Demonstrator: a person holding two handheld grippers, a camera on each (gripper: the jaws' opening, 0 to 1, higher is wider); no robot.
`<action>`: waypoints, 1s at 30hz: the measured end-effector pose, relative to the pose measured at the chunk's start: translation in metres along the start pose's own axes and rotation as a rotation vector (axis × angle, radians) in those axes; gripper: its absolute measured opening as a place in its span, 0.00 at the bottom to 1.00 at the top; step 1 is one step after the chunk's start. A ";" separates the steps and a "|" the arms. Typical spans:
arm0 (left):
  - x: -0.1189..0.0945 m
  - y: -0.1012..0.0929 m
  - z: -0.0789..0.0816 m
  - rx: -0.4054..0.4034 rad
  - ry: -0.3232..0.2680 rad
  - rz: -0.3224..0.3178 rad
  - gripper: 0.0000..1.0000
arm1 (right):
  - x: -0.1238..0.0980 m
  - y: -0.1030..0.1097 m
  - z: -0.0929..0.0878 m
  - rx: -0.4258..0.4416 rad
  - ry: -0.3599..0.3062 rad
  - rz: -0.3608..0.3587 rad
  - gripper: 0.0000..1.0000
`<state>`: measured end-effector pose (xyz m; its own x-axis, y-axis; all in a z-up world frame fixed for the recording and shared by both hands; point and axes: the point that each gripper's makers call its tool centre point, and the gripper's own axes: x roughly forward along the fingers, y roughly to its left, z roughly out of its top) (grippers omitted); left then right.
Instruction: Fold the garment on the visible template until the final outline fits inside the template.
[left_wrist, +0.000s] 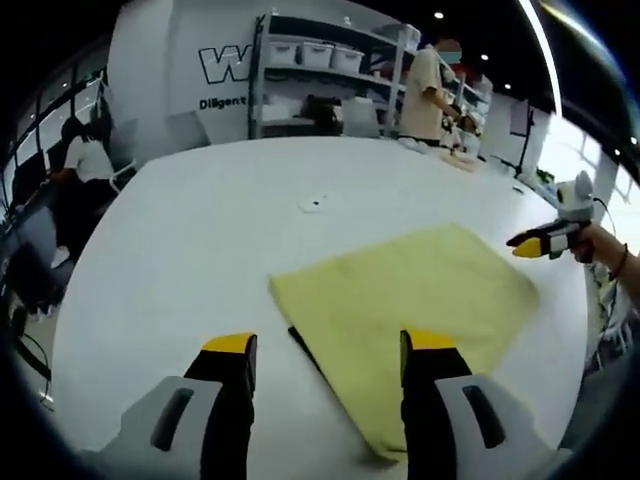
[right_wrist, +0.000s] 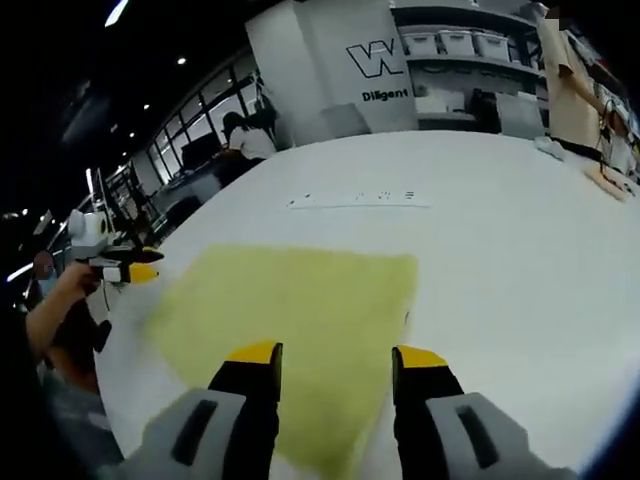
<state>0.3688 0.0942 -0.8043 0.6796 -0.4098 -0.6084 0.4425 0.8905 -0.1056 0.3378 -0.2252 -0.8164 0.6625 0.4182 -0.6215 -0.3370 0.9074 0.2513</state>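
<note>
Hovering over yellow garment (left_wrist: 410, 300): left gripper (left_wrist: 330, 350), right gripper (right_wrist: 325, 355), jaws wide, holding nothing.

Bright, even light falls on the white counter (left_wrist: 200, 240) from small ceiling spots and a long strip light overhead; windows add daylight at the side. The counter glares pale, nearly washed out. Shadows are faint and soft. Fisheye bending curves the counter's edge and the shelves (left_wrist: 320, 70) behind. The right gripper view is softer, the yellow cloth (right_wrist: 290, 320) blurred; the background is dim.
</note>
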 end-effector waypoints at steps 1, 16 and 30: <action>-0.001 -0.001 -0.001 0.001 0.001 -0.002 0.56 | -0.002 0.001 -0.001 -0.001 -0.002 0.001 0.40; -0.018 -0.029 -0.038 -0.011 0.031 -0.063 0.58 | -0.023 0.004 -0.042 -0.020 0.028 -0.024 0.47; -0.030 -0.035 -0.067 -0.044 0.069 -0.071 0.52 | -0.026 0.007 -0.072 -0.069 0.075 -0.002 0.44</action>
<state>0.2934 0.0885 -0.8351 0.6049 -0.4592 -0.6506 0.4614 0.8680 -0.1837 0.2703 -0.2324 -0.8516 0.6126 0.4093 -0.6762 -0.3826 0.9021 0.1994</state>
